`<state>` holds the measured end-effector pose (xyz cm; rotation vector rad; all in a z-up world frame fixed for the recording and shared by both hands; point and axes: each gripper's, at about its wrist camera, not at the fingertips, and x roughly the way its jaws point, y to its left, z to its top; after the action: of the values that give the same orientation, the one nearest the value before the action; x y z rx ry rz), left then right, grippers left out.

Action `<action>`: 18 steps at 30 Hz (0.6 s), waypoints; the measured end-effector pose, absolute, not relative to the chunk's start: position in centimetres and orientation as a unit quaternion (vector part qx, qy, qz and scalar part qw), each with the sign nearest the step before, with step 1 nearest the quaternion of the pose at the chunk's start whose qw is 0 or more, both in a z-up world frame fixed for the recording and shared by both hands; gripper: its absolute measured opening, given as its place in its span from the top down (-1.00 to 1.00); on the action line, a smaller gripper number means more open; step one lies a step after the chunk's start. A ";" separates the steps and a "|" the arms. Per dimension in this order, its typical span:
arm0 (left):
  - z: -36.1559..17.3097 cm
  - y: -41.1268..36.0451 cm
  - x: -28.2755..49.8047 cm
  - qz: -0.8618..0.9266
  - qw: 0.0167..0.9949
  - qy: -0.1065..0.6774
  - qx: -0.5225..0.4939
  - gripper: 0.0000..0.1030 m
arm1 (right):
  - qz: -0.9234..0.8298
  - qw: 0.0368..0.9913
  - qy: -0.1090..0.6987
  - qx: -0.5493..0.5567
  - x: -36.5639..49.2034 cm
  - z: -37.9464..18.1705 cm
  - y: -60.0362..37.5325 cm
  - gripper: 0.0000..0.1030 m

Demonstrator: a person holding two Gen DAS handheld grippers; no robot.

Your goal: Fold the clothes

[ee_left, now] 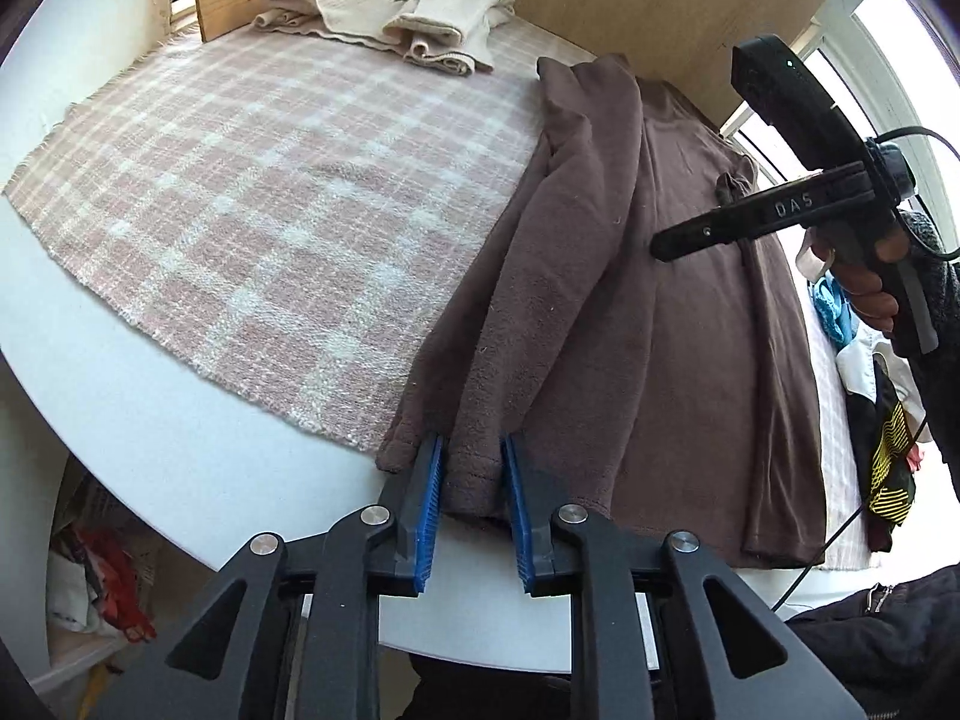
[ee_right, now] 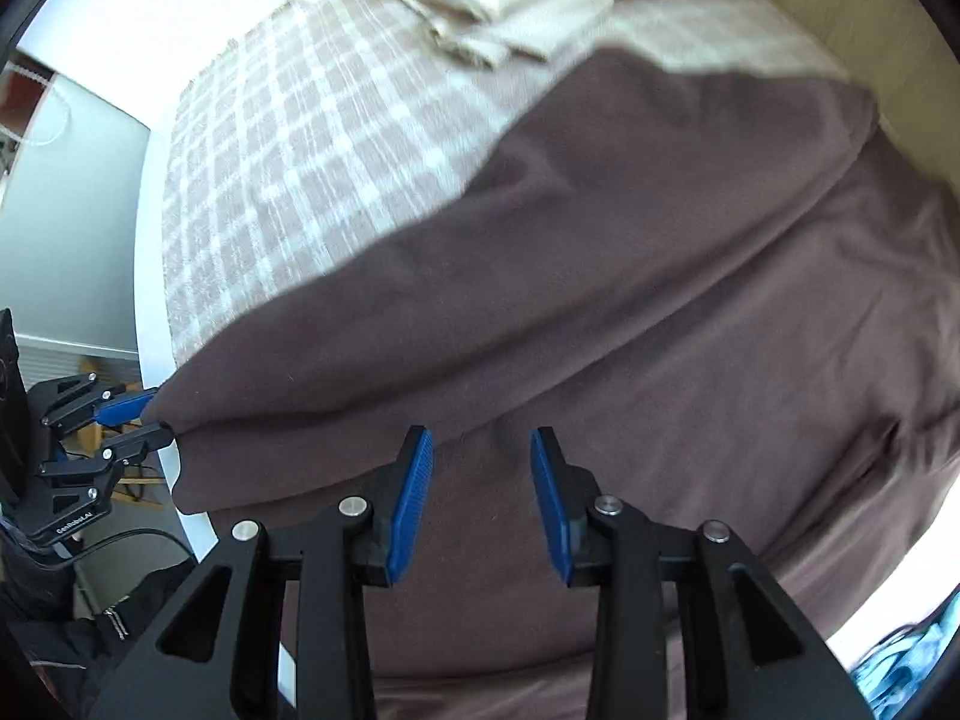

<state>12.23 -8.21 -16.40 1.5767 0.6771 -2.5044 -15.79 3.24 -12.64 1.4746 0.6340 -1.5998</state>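
My left tongs (ee_left: 472,468) grip the brown garment's (ee_left: 600,276) near hem; my right tongs (ee_right: 480,468) hang unclenched above it.

Left wrist view: the blue pads (ee_left: 429,504) pinch a fold of the brown garment at the near edge of the white worktop (ee_left: 150,420) — the cloth runs away over a pink checked blanket (ee_left: 252,192), with a folded cream sweater (ee_left: 396,6) at the far end and a heap of mixed clothes (ee_left: 882,420) to the right. Right wrist view, somewhat blurred: my right tongs stand apart, nothing between them, just over the brown cloth — the left tongs show at far left, clamped on its corner.
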 end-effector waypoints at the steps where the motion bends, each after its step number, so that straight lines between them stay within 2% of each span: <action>1: -16.0 -8.1 12.3 -0.827 0.053 0.216 0.516 0.56 | -0.644 0.436 0.245 0.578 -16.1 -11.6 2.8 0.36; 4: -14.7 -7.7 12.6 -0.837 0.055 0.197 0.508 0.23 | -0.630 0.462 0.228 0.581 -16.9 -11.1 0.5 0.36; 7: -13.7 -7.4 12.5 -0.844 0.067 0.181 0.501 0.24 | -0.595 0.463 0.261 0.603 -16.6 -14.4 -2.1 0.36; 12: -14.4 -7.2 10.8 -0.848 0.029 0.200 0.489 0.23 | -0.605 0.455 0.217 0.616 -19.8 -15.6 -3.0 0.41; 15: -16.2 -7.5 10.3 -0.832 0.050 0.181 0.522 0.33 | -0.617 0.447 0.191 0.620 -23.0 -13.4 -2.5 0.31; 16: -16.2 -7.8 10.2 -0.832 0.053 0.184 0.521 0.37 | -0.630 0.437 0.190 0.613 -24.2 -12.5 -2.4 0.17; 18: -15.9 -8.6 10.3 -0.835 0.061 0.187 0.514 0.32 | -0.652 0.409 0.188 0.609 -26.5 -11.5 -2.9 0.11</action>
<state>10.33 -8.60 -15.89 1.5556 0.5662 -2.5251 -26.47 -2.90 -11.52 1.5353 0.4736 -1.6436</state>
